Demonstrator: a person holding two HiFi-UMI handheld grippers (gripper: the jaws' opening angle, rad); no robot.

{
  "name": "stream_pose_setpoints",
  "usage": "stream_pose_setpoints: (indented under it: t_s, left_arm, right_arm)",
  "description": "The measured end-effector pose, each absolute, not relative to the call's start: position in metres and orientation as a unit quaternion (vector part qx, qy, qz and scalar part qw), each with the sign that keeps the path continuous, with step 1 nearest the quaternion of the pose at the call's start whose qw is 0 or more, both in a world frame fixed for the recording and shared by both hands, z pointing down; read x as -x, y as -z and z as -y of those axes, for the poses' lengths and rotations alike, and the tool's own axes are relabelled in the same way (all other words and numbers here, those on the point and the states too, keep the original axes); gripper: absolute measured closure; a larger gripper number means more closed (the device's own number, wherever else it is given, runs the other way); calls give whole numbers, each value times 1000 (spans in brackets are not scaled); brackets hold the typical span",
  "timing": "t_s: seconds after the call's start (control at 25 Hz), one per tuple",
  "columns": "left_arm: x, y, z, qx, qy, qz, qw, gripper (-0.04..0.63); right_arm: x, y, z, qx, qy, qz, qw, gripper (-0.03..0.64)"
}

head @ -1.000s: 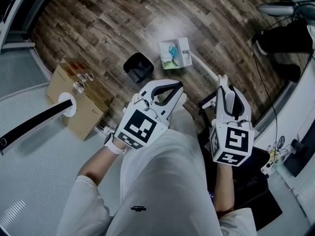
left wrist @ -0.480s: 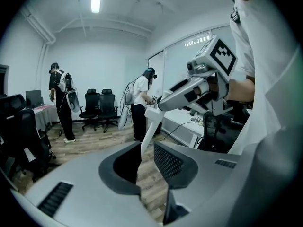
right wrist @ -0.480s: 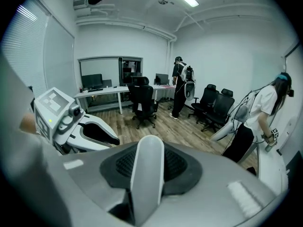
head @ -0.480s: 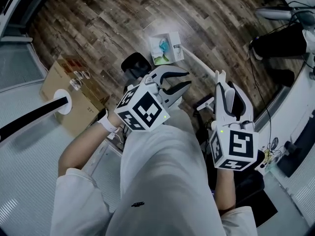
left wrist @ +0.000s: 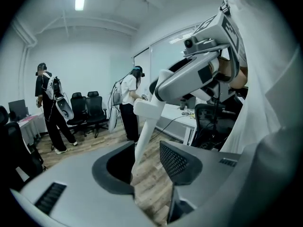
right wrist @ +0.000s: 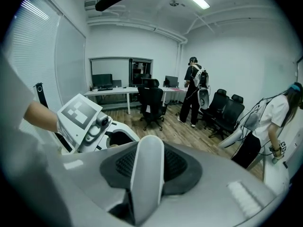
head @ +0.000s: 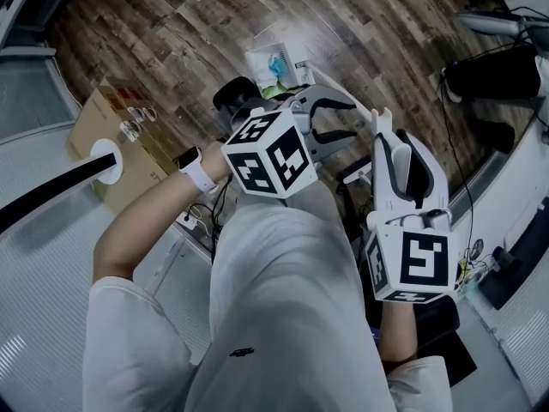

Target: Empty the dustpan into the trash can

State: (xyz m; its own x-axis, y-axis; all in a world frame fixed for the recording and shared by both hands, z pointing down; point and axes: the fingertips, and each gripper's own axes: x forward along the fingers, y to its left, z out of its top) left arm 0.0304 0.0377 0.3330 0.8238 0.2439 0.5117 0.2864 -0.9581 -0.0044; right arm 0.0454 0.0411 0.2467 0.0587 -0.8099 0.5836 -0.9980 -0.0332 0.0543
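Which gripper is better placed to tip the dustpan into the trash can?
Probably right: the right gripper is shut on the handle; the left gripper's jaws have just been opening, pads clear of it.

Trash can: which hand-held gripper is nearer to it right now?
Left. In the head view the left hand-held gripper hangs just right of the trash can, jaws just opening, the dustpan handle between them unpressed; the right hand-held gripper, farther right, grips that handle.
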Motion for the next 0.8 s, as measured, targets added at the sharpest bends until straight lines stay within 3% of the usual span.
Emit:
stream_pose_setpoints:
  t_s: [0.8]
  left_arm:
    - [-2,-327,-13,962,247,95,71,491]
  right_arm:
    - [18,-241,-9,-618,-178,734,217,500]
